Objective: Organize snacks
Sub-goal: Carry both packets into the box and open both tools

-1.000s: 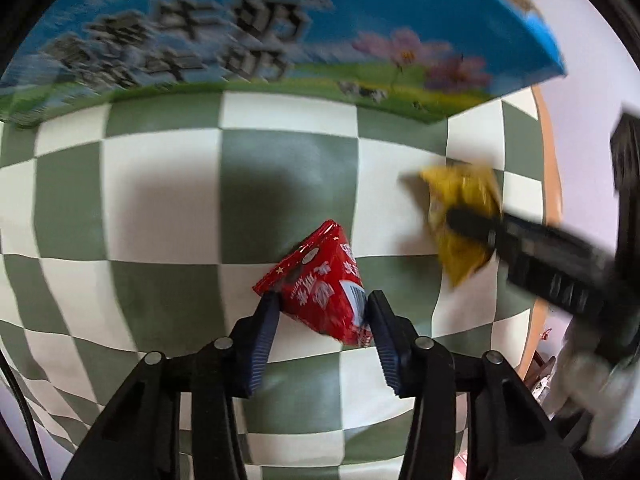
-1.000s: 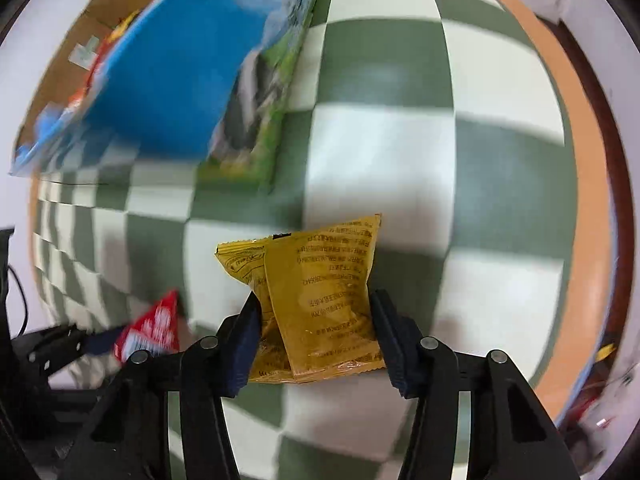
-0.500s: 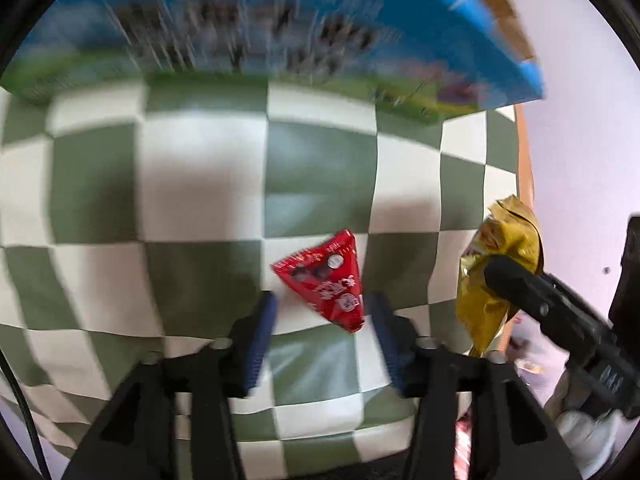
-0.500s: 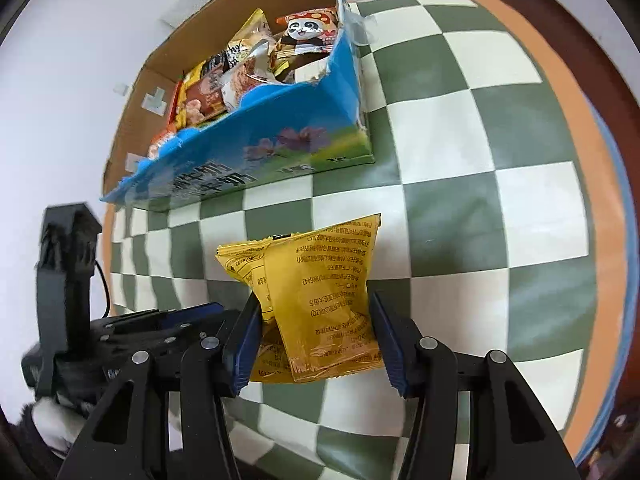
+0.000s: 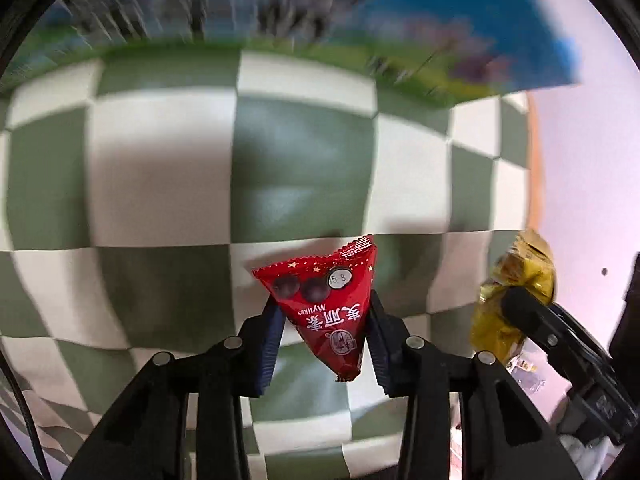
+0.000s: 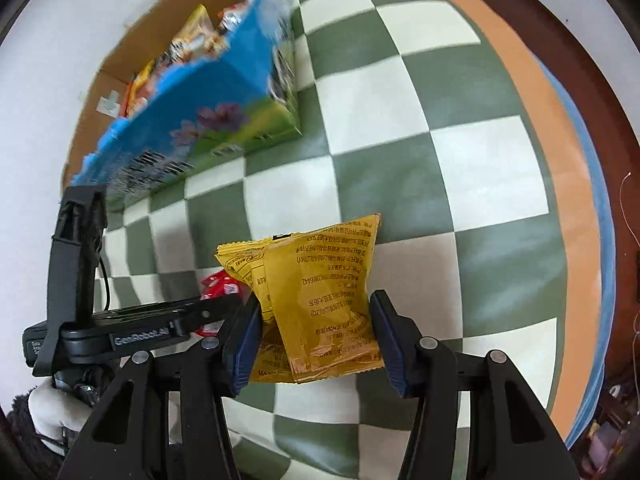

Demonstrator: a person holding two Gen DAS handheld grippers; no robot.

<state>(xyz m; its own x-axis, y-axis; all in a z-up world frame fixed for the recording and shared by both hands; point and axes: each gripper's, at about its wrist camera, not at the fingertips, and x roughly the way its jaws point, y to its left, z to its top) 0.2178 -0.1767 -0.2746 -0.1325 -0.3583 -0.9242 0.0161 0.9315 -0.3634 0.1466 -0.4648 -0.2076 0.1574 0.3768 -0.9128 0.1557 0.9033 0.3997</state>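
Note:
My left gripper [image 5: 325, 322] is shut on a red triangular snack packet [image 5: 328, 304] and holds it above the green-and-white checkered tablecloth [image 5: 160, 168]. My right gripper [image 6: 316, 328] is shut on a yellow snack packet [image 6: 320, 296], also lifted off the table. In the left wrist view the yellow packet [image 5: 516, 292] and the right gripper show at the right edge. In the right wrist view the red packet [image 6: 218, 284] peeks out behind the left gripper's body. A blue cardboard box [image 6: 200, 120] holding several snacks stands at the back.
The box's blue printed wall [image 5: 320, 20] fills the top of the left wrist view, blurred. The table's orange rim [image 6: 532, 120] runs along the right side, with the dark floor beyond. A white wall stands behind the box.
Both packets have been lifted off the cloth. The left gripper closed on the red packet and raised it. The right gripper carried the yellow packet up and nearer the box.

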